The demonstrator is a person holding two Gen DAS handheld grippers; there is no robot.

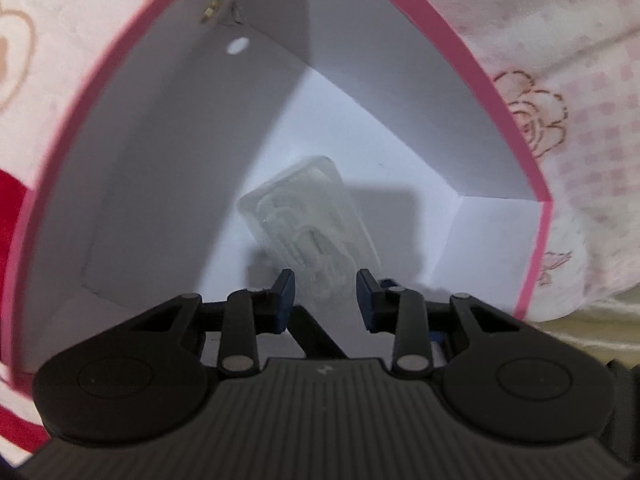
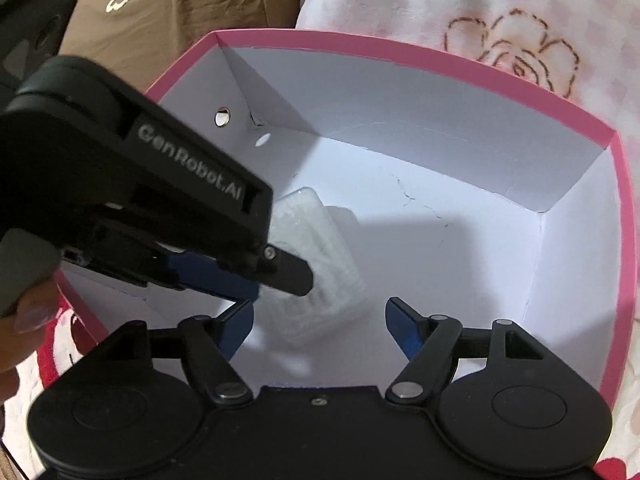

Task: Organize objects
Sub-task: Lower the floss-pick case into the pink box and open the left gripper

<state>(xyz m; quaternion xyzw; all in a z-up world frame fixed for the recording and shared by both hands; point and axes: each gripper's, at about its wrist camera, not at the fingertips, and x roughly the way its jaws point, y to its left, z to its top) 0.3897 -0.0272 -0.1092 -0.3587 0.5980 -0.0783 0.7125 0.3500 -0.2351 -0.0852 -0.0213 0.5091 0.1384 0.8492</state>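
A pink box [image 1: 460, 60] with white inner walls stands open on a bed; its rim [image 2: 400, 46] fills the right wrist view too. A clear plastic case [image 1: 308, 216] with pale contents leans tilted on the box floor. My left gripper [image 1: 326, 296] reaches down into the box, its blue pads shut on the near end of the case. In the right wrist view the left gripper [image 2: 280, 280] comes in from the left and covers part of the case [image 2: 320, 248]. My right gripper [image 2: 320, 328] stands open over the box's near side, its pads apart from the case's lower corner.
A pale pink blanket with rose outlines [image 2: 516, 56] lies around the box, and a red patch [image 1: 12, 196] shows at the left. Brown cloth [image 2: 172, 4] lies behind. A hand's fingertip [image 2: 32, 316] holds the left gripper. The box wall has a round hole [image 1: 238, 45].
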